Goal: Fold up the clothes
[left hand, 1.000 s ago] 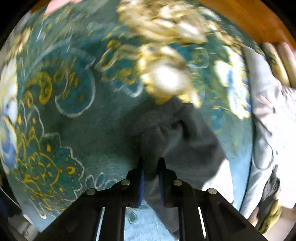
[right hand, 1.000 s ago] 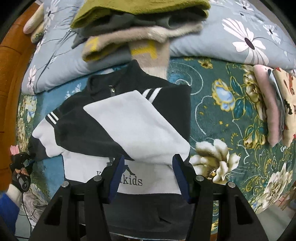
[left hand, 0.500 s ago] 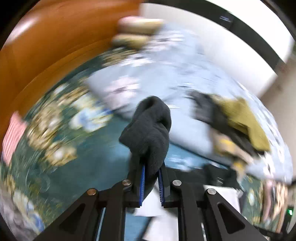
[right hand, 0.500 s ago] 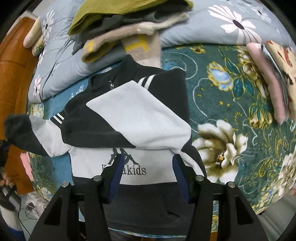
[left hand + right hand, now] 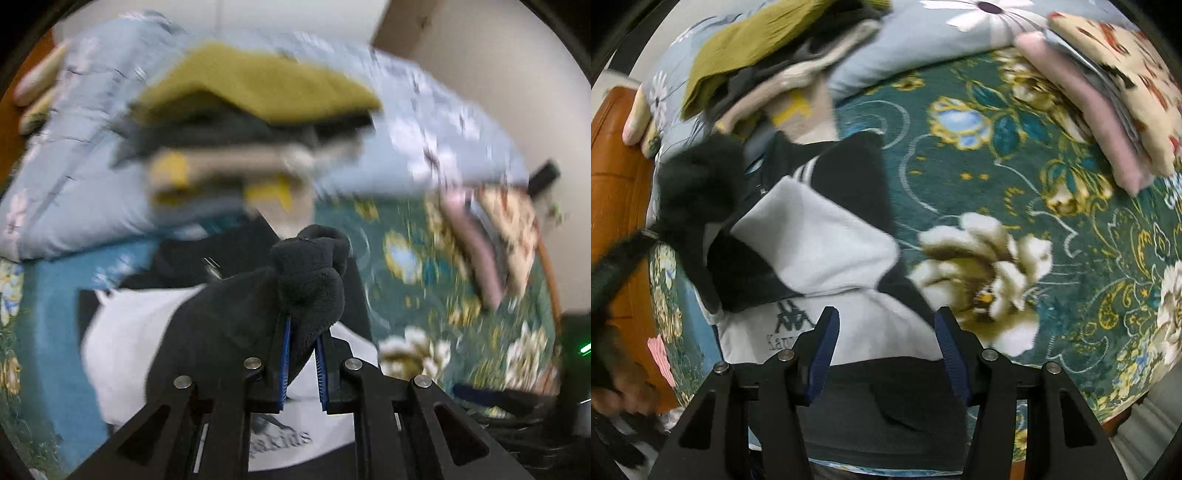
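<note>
Left claw (image 5: pixel 302 354): your blue pads are clamped on the dark fleece cuff (image 5: pixel 310 273), held up over the garment.
Black-and-white fleece jacket (image 5: pixel 812 240): spread on the teal floral bedspread (image 5: pixel 1015 192).
Right claw (image 5: pixel 882 354): spread apart, gripping nothing, above the jacket's hem.

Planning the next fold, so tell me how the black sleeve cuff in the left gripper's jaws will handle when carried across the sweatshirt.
The sleeve cuff is probably floppy: it bunches above the shut left gripper and droops. It looks like thick fleece, likely light and grippy rather than slippery. The sleeve will probably trail and drape onto the sweatshirt, not hold a crease.
</note>
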`<state>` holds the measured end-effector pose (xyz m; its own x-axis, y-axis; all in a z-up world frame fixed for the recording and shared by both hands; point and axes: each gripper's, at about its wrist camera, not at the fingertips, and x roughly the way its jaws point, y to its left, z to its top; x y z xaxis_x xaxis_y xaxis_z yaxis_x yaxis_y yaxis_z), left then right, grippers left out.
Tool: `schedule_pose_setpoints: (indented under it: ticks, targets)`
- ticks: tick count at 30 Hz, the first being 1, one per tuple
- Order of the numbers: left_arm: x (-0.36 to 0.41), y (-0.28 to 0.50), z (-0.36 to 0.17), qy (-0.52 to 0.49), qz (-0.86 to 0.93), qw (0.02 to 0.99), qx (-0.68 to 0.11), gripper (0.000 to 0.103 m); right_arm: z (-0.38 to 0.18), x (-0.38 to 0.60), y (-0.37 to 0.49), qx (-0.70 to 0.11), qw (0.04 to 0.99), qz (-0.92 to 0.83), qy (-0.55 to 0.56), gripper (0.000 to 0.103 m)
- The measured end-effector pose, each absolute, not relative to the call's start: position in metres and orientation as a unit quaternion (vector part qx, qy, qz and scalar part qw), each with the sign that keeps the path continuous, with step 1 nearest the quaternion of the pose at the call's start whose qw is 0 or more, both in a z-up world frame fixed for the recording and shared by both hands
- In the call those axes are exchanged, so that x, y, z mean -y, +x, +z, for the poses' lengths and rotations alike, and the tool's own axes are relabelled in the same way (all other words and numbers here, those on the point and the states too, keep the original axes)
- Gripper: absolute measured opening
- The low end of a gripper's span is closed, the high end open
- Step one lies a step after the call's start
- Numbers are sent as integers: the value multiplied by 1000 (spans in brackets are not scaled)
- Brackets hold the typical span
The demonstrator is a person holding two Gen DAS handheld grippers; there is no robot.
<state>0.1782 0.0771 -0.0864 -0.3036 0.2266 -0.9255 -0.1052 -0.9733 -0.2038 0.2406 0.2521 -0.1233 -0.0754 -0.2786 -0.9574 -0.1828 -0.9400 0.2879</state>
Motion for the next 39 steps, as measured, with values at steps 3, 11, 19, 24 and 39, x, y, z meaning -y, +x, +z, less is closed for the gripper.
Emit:
schedule_pose_setpoints:
  ticks: [3, 11, 19, 24, 39]
  targets:
    - [-99, 180, -116, -621, 775, 105, 52, 14, -126, -271, 239, 180, 23, -711, 679, 55]
    - [-111, 182, -152, -673, 728, 126, 33, 41, -141, -282, 222, 198, 20, -700, 686, 55]
    - [-27, 188, -139, -675, 729, 51, 97, 59, -152, -242, 188, 210, 72, -696, 683, 56]
    - [39, 196, -133, -669, 731, -28, 128, 61, -157, -215, 169, 211, 108, -690, 684, 58]
    - [124, 222, -157, -679, 693, -151, 192, 61, -199, -195, 162, 227, 80, -648, 723, 23]
